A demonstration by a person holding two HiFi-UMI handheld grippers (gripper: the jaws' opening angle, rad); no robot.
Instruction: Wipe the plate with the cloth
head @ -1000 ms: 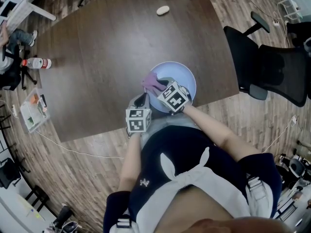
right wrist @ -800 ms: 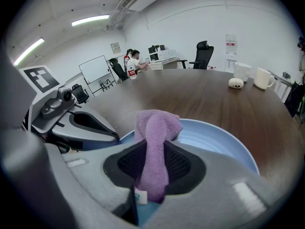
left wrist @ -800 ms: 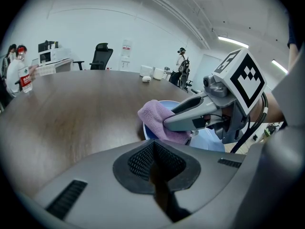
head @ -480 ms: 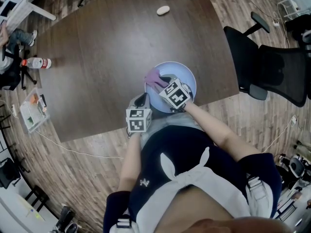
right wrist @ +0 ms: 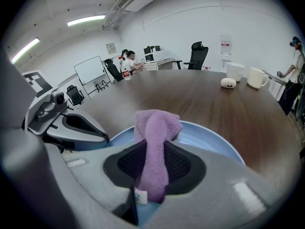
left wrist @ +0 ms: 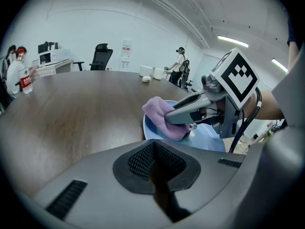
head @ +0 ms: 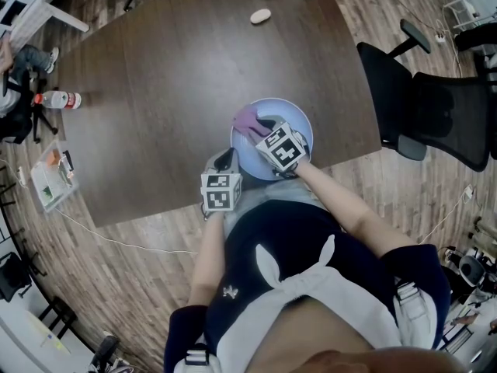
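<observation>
Dark table (head: 155, 92): one plate (head: 301, 124), right tool (head: 264, 129) clamping one cloth (head: 247, 120), left tool (head: 226, 160) seemingly closed.

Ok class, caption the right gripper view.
Right gripper holds a purple fluffy cloth on a pale blue round plate.

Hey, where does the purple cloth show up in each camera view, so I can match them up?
Head view: cloth near the centre, on the plate's upper-left part, at the right gripper's tip.
Left gripper view: cloth just right of centre, under the right gripper's jaws.
Right gripper view: cloth at lower centre, pinched between the jaws.
Shared landmark: the blue plate.
</observation>
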